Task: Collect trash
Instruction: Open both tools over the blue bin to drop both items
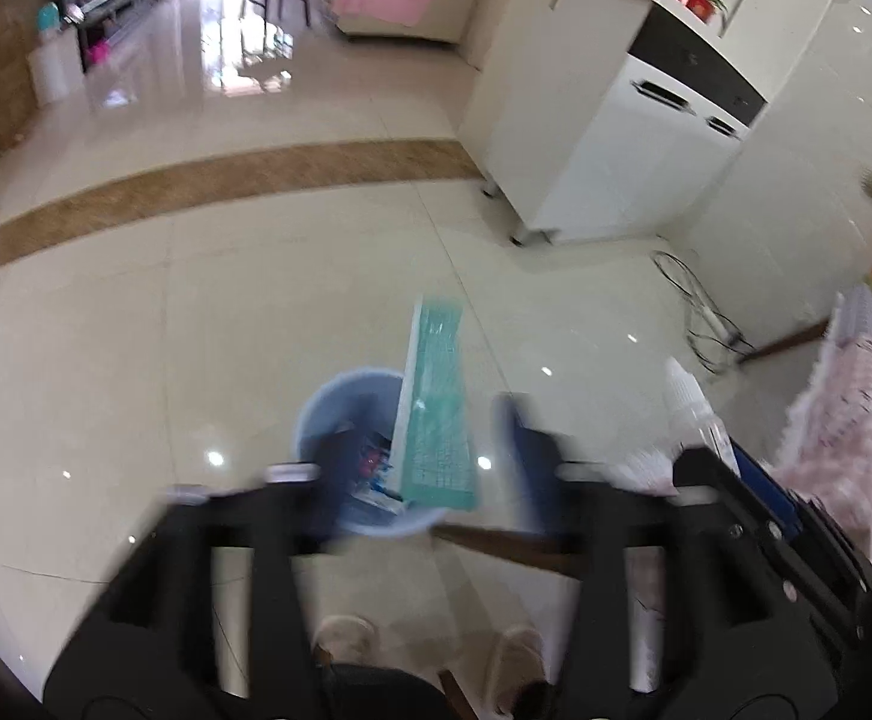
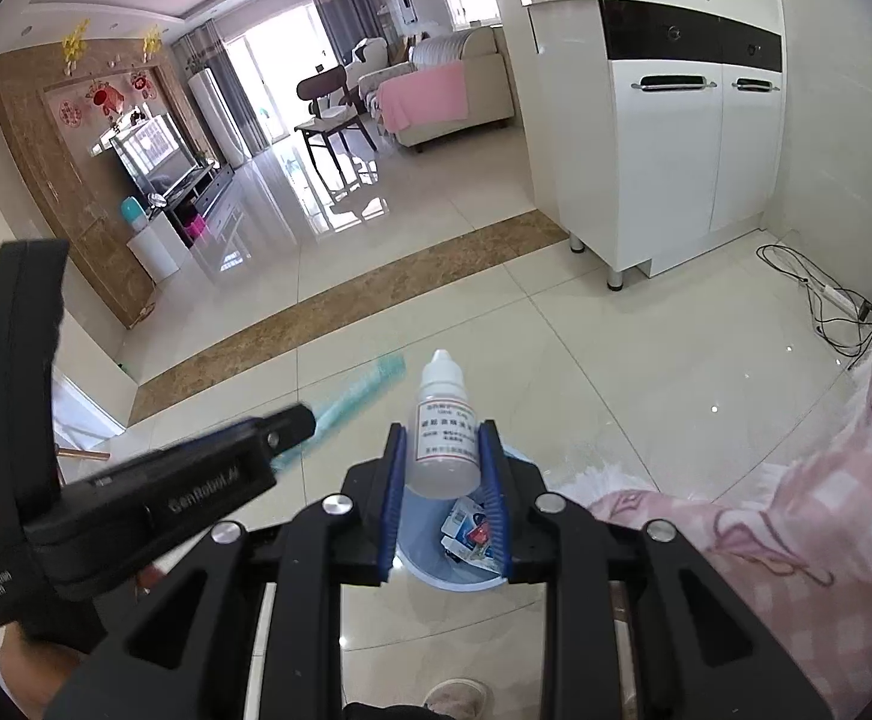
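A light blue trash bin (image 1: 321, 414) stands on the tiled floor and holds several wrappers; in the right wrist view its rim (image 2: 436, 576) shows under the fingers. My left gripper (image 1: 429, 456) is open above the bin, and a teal flat package (image 1: 439, 408) hangs free between its fingers, over the bin's right side. That package shows blurred in the right wrist view (image 2: 351, 396). My right gripper (image 2: 445, 468) is shut on a small white dropper bottle (image 2: 443, 426), held above the bin. The bottle also shows in the left wrist view (image 1: 691, 408).
A white cabinet (image 2: 676, 138) stands on legs at the right, with a cable and power strip (image 2: 826, 300) on the floor beside it. A pink patterned cloth (image 2: 796, 510) is at the right. The person's slippers (image 1: 339, 636) are below. A dark table edge (image 1: 496, 546) is near.
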The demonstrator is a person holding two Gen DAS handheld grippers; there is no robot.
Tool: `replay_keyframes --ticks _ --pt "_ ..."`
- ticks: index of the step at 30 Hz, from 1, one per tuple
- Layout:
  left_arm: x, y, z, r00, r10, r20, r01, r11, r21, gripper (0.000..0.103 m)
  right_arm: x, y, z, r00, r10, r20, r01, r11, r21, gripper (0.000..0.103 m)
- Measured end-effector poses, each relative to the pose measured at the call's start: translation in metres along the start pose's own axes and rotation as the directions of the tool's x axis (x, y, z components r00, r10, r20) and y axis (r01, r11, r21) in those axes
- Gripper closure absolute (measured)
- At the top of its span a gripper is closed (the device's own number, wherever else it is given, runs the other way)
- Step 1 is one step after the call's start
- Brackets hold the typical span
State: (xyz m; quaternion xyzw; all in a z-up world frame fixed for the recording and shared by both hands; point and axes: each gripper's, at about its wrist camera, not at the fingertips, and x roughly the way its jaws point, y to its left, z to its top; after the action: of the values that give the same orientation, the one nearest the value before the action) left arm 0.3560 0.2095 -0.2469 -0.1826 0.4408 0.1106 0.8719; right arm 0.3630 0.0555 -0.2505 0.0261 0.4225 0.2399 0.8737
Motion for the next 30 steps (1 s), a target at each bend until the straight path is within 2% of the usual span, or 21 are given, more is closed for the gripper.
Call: replay_keyframes --ticks 2,9,18,28,30 --pt "-0.001 0.000 0.002 1.000 0.018 0.021 -0.019 1.000 0.014 0.033 0.006 -0.001 0.000 1.000 0.002 -0.007 -0.002 1.000 0.004 0.079" --pt "0.007 0.010 0.003 0.999 0.041 0.009 -0.041 0.999 0.010 0.033 0.013 0.003 -0.005 1.000 0.004 -0.023 -0.004 1.000 0.003 0.079" --pt "0.000 0.018 0.002 0.999 0.044 0.014 -0.044 0.999 0.001 0.033 0.022 0.013 0.000 0.999 0.018 -0.028 -0.019 1.000 -0.014 0.079" --pt "-0.009 0.048 0.005 0.999 0.035 0.028 -0.032 0.994 -0.103 0.033 0.026 0.030 0.015 0.999 0.034 0.011 -0.033 0.997 -0.068 0.079" --pt "-0.012 0.051 0.008 0.999 0.039 0.036 -0.034 0.993 -0.117 0.033 0.027 0.032 0.021 0.999 0.029 0.042 -0.026 0.997 -0.076 0.078"
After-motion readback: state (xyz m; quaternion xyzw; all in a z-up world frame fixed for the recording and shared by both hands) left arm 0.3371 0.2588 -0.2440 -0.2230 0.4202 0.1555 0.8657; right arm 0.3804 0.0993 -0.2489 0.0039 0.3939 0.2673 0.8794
